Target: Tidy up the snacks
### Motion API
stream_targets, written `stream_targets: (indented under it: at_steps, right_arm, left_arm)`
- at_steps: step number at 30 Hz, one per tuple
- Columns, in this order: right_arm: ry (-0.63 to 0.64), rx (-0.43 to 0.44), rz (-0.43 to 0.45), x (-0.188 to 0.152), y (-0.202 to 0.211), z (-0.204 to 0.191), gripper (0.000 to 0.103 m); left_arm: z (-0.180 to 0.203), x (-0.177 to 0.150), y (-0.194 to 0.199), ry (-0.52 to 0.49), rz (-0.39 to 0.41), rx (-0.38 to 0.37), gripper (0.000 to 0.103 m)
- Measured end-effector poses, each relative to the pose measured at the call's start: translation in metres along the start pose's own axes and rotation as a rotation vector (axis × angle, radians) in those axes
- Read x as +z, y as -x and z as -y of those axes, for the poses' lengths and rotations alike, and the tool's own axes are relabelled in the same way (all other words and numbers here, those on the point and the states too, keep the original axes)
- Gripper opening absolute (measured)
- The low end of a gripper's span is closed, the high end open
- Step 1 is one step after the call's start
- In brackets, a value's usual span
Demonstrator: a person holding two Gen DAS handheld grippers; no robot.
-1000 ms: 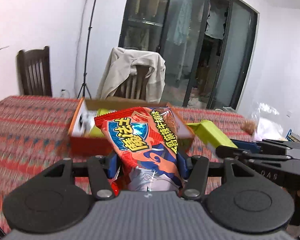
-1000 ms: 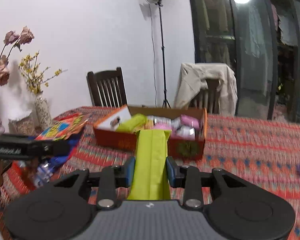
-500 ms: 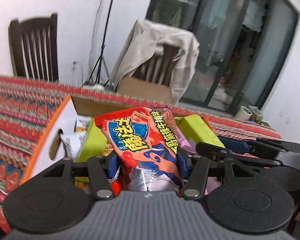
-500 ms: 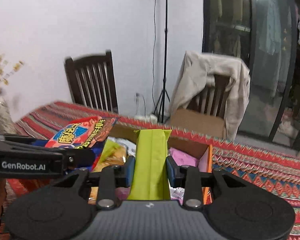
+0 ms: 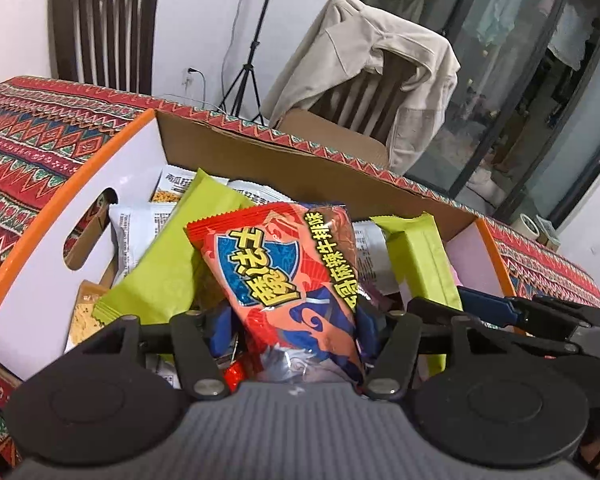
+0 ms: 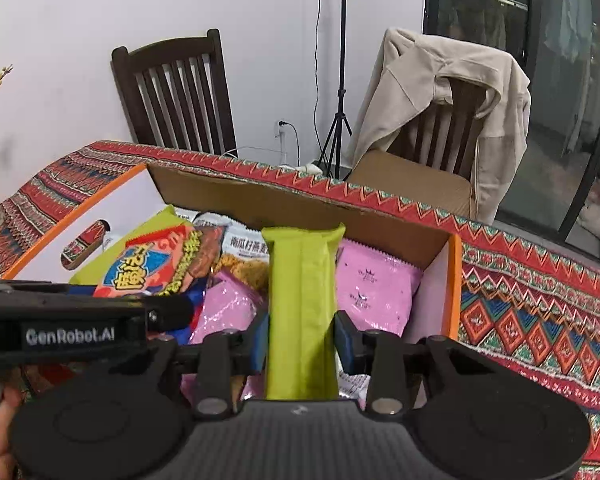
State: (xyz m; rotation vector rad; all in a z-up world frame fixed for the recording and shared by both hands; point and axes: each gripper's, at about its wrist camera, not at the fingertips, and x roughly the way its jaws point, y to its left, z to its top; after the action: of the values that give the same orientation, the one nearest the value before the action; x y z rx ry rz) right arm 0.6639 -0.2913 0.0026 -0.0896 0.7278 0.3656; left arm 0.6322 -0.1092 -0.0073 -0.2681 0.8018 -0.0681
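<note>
My left gripper [image 5: 290, 330] has the red bag [image 5: 284, 280] between its fingers, over the box [image 5: 40, 240]. These jaws have just been opening, and a gap shows beside the left pad, so I judge the bag is coming loose, though I cannot tell whether the right pad touches it. My right gripper [image 6: 302, 338] has the green bar [image 6: 302, 300] between its blue pads [image 6: 260, 340], jaws barely parted, the bar standing forward past my fingertips above the pink packs [image 6: 374, 284]. Both snacks are inside the box rim, with the far wall ahead of my fingers. To do this well, I would let the red bag slide out flat onto the green pack [image 5: 160, 272] lying just ahead and left of my left fingers, spreading fully before I draw back so the crimped tail does not snag. On the right, I would lower the bar until its far end rests on the packs, then part the pads evenly. The two grippers sit close side by side, so I would withdraw them straight back, apart, and not across each other.
</note>
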Motion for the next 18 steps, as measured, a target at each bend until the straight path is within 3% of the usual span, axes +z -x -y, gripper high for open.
stream_targets:
  at_steps: [3,10,18]
  right_arm:
    - [-0.004,-0.002,-0.001,-0.003,0.004,0.003,0.037]
    - [-0.006,-0.020,0.040,0.001,0.046,0.004,0.048]
    - [0.005,-0.128,0.106,0.010,0.135,-0.006,0.075]
  left_arm:
    - [0.000,0.003,0.005,0.001,0.006,-0.010,0.073]
    - [0.002,0.011,0.060,-0.092,0.080,-0.013,0.081]
    - [0.008,0.004,0.159,-0.305,0.186,-0.011,0.097]
